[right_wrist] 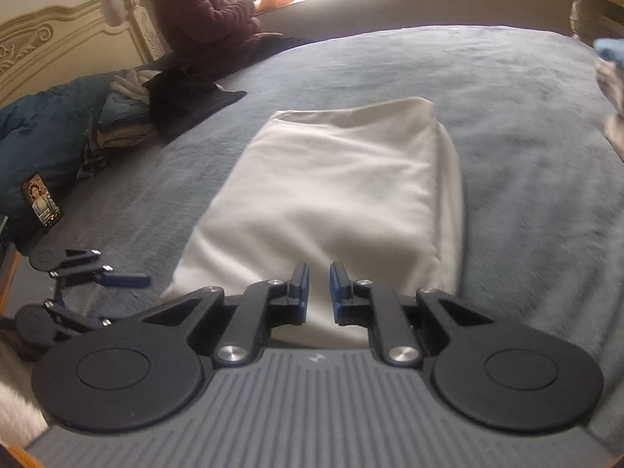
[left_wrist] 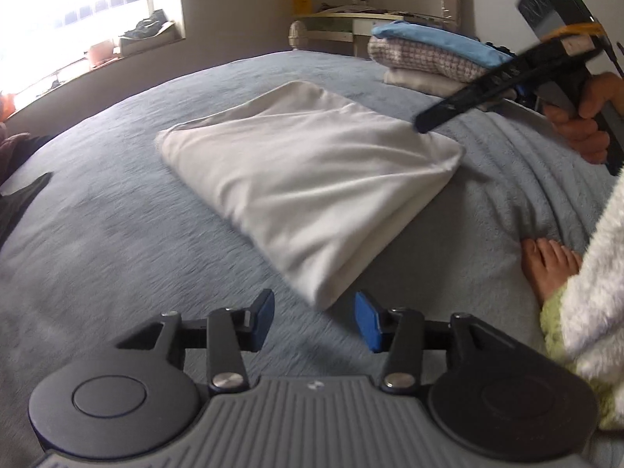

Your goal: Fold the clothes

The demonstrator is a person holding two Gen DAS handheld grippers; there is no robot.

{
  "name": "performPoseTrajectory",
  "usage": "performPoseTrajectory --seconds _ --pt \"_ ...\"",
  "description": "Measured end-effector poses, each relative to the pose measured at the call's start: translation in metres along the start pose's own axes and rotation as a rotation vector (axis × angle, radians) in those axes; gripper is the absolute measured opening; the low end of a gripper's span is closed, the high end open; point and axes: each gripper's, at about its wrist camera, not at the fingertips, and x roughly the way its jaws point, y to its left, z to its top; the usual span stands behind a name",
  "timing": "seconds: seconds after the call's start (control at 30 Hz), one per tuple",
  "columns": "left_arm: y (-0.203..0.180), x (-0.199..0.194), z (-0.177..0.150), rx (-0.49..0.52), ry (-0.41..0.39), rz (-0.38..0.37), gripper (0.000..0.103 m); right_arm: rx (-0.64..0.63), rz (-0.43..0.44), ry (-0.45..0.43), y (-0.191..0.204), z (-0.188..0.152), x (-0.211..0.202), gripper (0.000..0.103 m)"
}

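A white garment [left_wrist: 308, 183] lies folded into a flat rectangle on the grey bedspread [left_wrist: 117, 234]. My left gripper [left_wrist: 316, 319] is open low over the bed. The garment's near corner sits just ahead of its blue pads [left_wrist: 366, 321], untouched. A hand holds my right gripper [left_wrist: 425, 121] above the garment's far right corner. In the right wrist view the garment [right_wrist: 331, 195] stretches away under my right gripper [right_wrist: 319, 292], whose pads stand a narrow gap apart with nothing between them. The left gripper [right_wrist: 121, 300] shows at the left edge beside the garment.
A stack of folded clothes [left_wrist: 429, 58] sits at the bed's far right. A loose pile of clothes [right_wrist: 128, 117], a phone [right_wrist: 43, 201] and a seated person in maroon [right_wrist: 202, 19] are near the headboard [right_wrist: 58, 46]. A bare foot [left_wrist: 550, 269] rests on the bed.
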Motion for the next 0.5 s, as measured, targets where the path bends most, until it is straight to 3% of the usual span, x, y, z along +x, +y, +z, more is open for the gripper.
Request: performPoseTrajectory --seconds 0.07,0.17,0.27,0.5 --pt "-0.001 0.012 0.004 -0.019 0.025 0.007 0.006 -0.011 0.008 -0.002 0.007 0.007 0.006 0.011" --pt "0.001 0.011 0.006 -0.038 0.035 0.006 0.004 -0.067 0.033 0.0 0.021 0.017 0.011 0.011" --pt "0.003 0.007 0.007 -0.062 0.027 0.001 0.004 -0.218 0.119 0.031 0.048 0.033 0.023 0.011" --pt "-0.004 0.008 0.003 -0.015 0.011 0.014 0.004 -0.935 0.278 0.226 0.153 0.041 0.094 0.01"
